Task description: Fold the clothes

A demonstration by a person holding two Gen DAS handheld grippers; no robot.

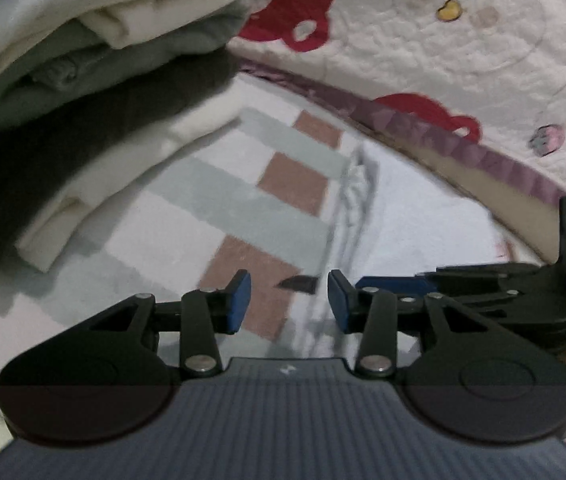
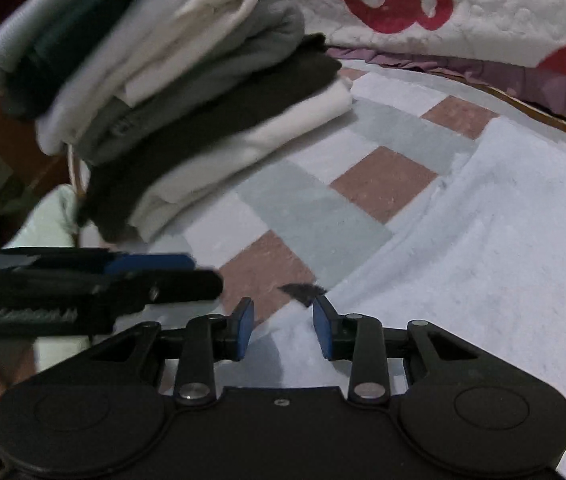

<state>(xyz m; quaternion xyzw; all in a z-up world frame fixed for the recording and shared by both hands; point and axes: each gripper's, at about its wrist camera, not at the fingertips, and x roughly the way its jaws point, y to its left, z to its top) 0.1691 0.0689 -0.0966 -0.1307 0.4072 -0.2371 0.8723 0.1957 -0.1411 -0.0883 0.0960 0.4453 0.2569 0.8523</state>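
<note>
Left hand-held gripper (image 1: 289,300) was released, its blue pads (image 1: 241,300) apart with nothing between them; it hovered low over a checked blanket (image 1: 223,216) of pale green, white and reddish-brown squares. Right hand-held gripper (image 2: 283,326) was likewise released, jaws apart and gripping nothing; the near edge of a pale blue garment (image 2: 483,260) lay under and between its pads, though contact could not be confirmed. The garment lay spread flat over the right part of the blanket; in the left wrist view it appeared as a pale sheet (image 1: 423,216) with a gathered ridge along its left border. A small dark tag (image 2: 303,292) sat at the garment's near corner, just beyond the right gripper's fingertips; the same tag (image 1: 299,282) showed just beyond the left gripper's fingertips.

The two grippers were close beside each other; each appeared side-on at the edge of the other's view.

A stack of folded clothes (image 2: 187,92) stood at far left on the blanket, in cream, grey, dark brown and white layers; it was apart from the garment. A white quilt with red figures (image 1: 443,52) bordered the far side, edged by a purple frill (image 1: 463,148). Both views were blurred.
</note>
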